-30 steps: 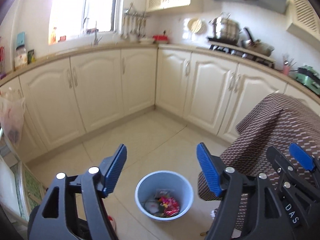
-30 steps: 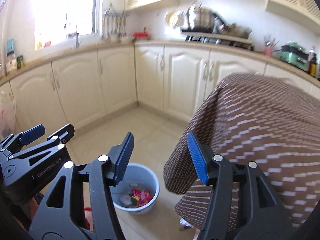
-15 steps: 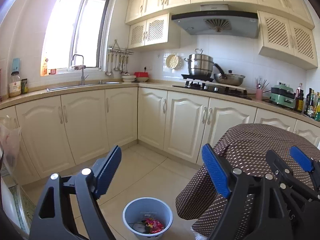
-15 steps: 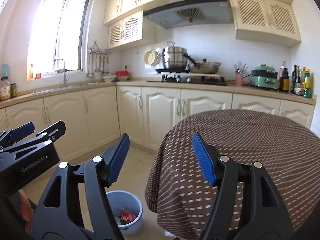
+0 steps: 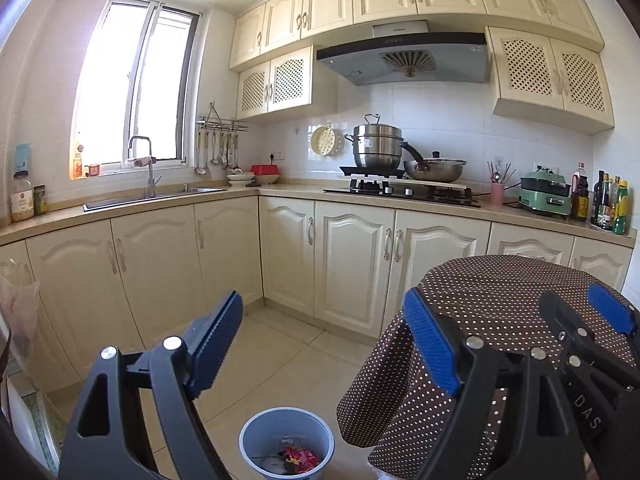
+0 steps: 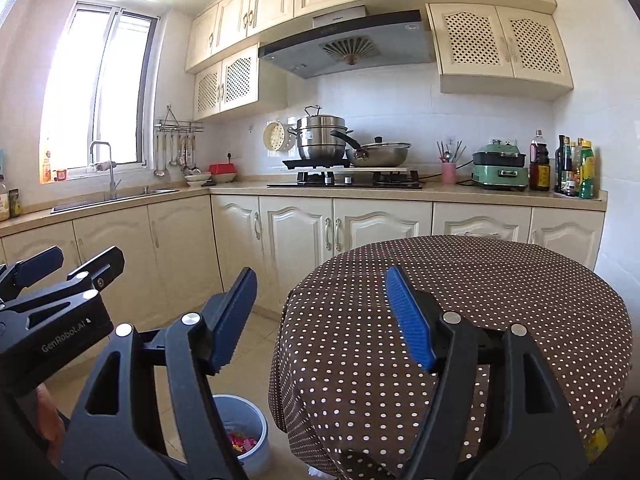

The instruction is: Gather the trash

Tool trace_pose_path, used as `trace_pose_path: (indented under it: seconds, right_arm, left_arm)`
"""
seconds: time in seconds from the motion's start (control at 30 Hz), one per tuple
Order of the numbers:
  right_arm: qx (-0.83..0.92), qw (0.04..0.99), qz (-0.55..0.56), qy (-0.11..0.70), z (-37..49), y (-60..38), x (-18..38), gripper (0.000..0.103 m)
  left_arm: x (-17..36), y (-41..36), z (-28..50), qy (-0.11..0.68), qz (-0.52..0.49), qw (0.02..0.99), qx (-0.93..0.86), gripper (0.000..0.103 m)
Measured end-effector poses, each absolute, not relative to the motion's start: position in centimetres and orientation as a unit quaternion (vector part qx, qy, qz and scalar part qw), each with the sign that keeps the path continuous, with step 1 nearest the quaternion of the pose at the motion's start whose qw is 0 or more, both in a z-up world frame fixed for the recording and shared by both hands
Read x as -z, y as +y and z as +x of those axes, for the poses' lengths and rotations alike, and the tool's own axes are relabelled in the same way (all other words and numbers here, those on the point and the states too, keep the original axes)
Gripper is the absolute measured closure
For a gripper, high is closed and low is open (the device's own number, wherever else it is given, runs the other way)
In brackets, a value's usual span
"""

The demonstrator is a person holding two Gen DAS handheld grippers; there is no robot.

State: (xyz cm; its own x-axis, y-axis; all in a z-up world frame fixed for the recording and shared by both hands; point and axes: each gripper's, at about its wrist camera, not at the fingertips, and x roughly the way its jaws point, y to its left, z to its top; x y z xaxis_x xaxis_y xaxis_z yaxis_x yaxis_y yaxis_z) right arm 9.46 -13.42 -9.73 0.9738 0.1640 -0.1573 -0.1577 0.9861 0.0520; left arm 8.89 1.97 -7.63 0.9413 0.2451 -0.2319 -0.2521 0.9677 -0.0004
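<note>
1. Nearest the cameras, the left tongs and the right tongs both stand wide apart with nothing between their blue pads. Neither carries any trash, and the two sit close side by side, each showing at the edge of the other's view.

2. Just below and ahead of them, a grey-blue bin stands on the tiled floor, close beside the hanging edge of the dotted cloth. Inside it lie some wrappers, pink and red among paler scraps. So some trash is already collected, by the look of it.

3. To the right, the round counter under its brown dotted cloth shows a bare top in both views: no litter on the part that can be seen. Its far rim and the floor behind it are hidden.

4. A small yellow thing peeks out low at the right edge of the right wrist view; whether it is trash I cannot tell.

5. Farther off, the floor along the cream cupboards looks free of litter.

6. My judgement: the task seems at or near its end. What may remain is a check of the hidden spots, such as that yellow thing.
</note>
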Motion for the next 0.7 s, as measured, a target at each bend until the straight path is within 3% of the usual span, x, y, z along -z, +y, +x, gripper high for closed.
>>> trace_pose_path:
  seconds: [0.7]
  right_arm:
    - [-0.075,0.993,0.036,0.089,9.9,-14.5,10.3,0.035]
  left_arm:
    - [8.3,2.3,9.4,0.133,-0.016,0.983,-0.122,0.022]
